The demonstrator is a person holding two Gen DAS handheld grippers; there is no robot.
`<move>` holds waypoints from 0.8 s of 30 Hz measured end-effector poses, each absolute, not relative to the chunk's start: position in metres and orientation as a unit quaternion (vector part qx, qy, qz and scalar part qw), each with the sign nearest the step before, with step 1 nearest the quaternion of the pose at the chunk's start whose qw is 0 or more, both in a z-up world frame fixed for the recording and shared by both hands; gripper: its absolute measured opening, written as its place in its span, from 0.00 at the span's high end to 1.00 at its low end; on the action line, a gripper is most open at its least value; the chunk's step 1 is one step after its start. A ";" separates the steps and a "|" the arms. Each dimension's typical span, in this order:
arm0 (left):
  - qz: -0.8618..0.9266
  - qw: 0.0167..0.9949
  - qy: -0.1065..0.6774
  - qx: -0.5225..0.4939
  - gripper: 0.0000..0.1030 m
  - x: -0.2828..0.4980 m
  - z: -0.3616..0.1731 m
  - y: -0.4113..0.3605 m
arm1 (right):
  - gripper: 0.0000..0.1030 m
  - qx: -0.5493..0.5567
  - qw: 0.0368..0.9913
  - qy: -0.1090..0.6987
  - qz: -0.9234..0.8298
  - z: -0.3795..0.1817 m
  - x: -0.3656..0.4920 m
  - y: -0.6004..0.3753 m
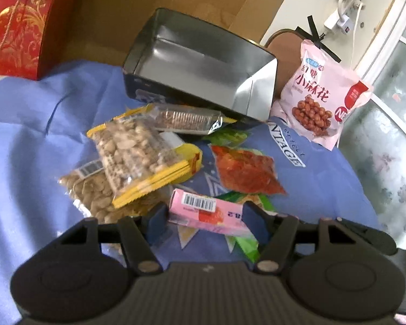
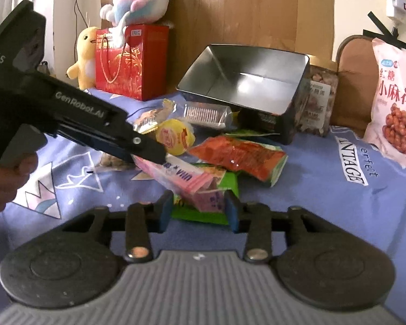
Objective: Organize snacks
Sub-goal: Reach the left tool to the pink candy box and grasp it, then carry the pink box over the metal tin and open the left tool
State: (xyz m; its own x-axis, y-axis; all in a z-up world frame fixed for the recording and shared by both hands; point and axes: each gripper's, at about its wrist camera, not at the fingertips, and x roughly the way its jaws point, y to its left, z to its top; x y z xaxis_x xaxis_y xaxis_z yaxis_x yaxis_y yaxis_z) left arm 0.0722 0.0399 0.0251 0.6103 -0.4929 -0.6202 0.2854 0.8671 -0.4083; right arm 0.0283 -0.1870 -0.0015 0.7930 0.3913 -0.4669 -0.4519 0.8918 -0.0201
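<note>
Nearby, tilted metal tin, unfilled

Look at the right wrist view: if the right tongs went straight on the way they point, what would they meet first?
Probably the pink carton, already between the right tongs, with the green packet just beneath. Whether the pads touch it yet is unclear.

**Both grippers on the pink packet**

The right gripper has its pads against the near end of the pink packet. The left gripper clamps its far end. Behind the packet stands an empty metal tin.
</note>
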 end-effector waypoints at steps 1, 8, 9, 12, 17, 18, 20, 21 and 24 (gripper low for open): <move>-0.219 0.889 0.379 -0.135 0.43 0.069 0.028 0.039 | 0.61 -0.059 0.945 0.231 0.225 0.000 0.028 -0.189; -0.214 0.919 0.308 -0.120 0.43 0.067 0.084 0.040 | 0.61 -0.048 0.953 0.168 0.248 0.037 0.032 -0.193; -0.213 0.922 0.301 -0.120 0.43 0.077 0.091 0.039 | 0.61 -0.058 0.955 0.157 0.245 0.043 0.039 -0.191; -0.204 0.928 0.283 -0.133 0.42 0.119 0.102 0.037 | 0.61 -0.077 0.960 0.135 0.233 0.059 0.078 -0.185; -0.172 0.930 0.296 -0.137 0.43 0.192 0.094 0.025 | 0.56 -0.111 0.961 0.147 0.205 0.051 0.149 -0.175; -0.167 0.930 0.299 -0.135 0.43 0.199 0.089 0.023 | 0.48 -0.118 0.963 0.147 0.194 0.048 0.156 -0.172; -0.159 0.934 0.292 -0.131 0.41 0.202 0.089 0.025 | 0.43 -0.109 0.970 0.128 0.177 0.044 0.152 -0.182; -0.155 0.939 0.277 -0.129 0.40 0.199 0.090 0.028 | 0.43 -0.093 0.973 0.118 0.174 0.044 0.148 -0.188; -0.086 0.961 0.233 -0.122 0.26 0.196 0.091 0.045 | 0.41 -0.044 0.983 0.109 0.140 0.042 0.142 -0.213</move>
